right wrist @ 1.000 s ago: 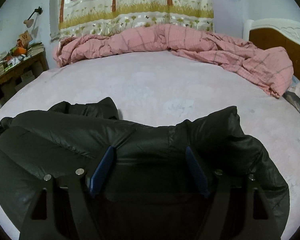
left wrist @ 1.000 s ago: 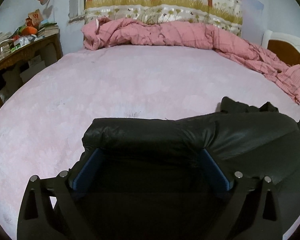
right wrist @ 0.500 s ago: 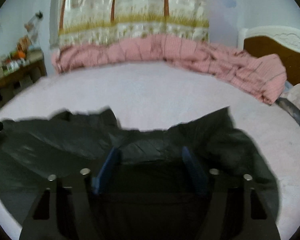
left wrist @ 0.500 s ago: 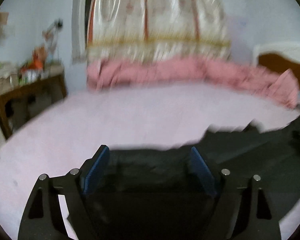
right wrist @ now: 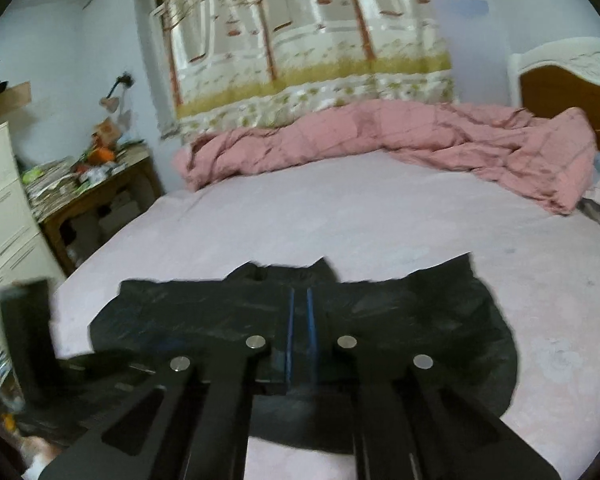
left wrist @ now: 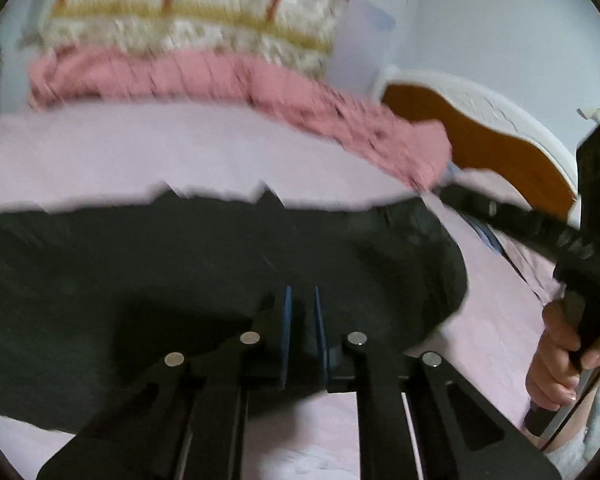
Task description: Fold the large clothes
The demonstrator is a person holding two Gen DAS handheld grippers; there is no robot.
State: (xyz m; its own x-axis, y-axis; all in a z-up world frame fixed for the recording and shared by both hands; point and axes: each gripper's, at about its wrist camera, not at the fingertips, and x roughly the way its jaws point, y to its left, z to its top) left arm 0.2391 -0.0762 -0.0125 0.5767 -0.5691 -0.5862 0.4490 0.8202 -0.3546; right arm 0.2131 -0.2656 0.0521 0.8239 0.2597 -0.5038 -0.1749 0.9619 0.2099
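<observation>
Fingers first: on both grippers we see the blue pads nearly together with nothing clamped between them, and both pairs have just been closing. The left gripper (left wrist: 301, 322) hovers over the black jacket (left wrist: 188, 280), which lies spread out flat on the pink bed (left wrist: 180, 152); that view is quite blurred. The right gripper (right wrist: 299, 320) sits above the same jacket (right wrist: 420, 320) too, with the garment's dark fabric showing behind the narrow gap, not pinched as far as we can tell. In the left wrist view we also catch the person's right hand (left wrist: 564, 364) wrapped around the handle of the other gripper at the right edge. Further back, a rumpled pink quilt (right wrist: 380, 140) runs along the far side of the bed, under a curtain with a tree print (right wrist: 308, 40). A cluttered wooden desk (right wrist: 96, 188) stands to the left of the bed, and the headboard (right wrist: 568, 96) is off to the right
</observation>
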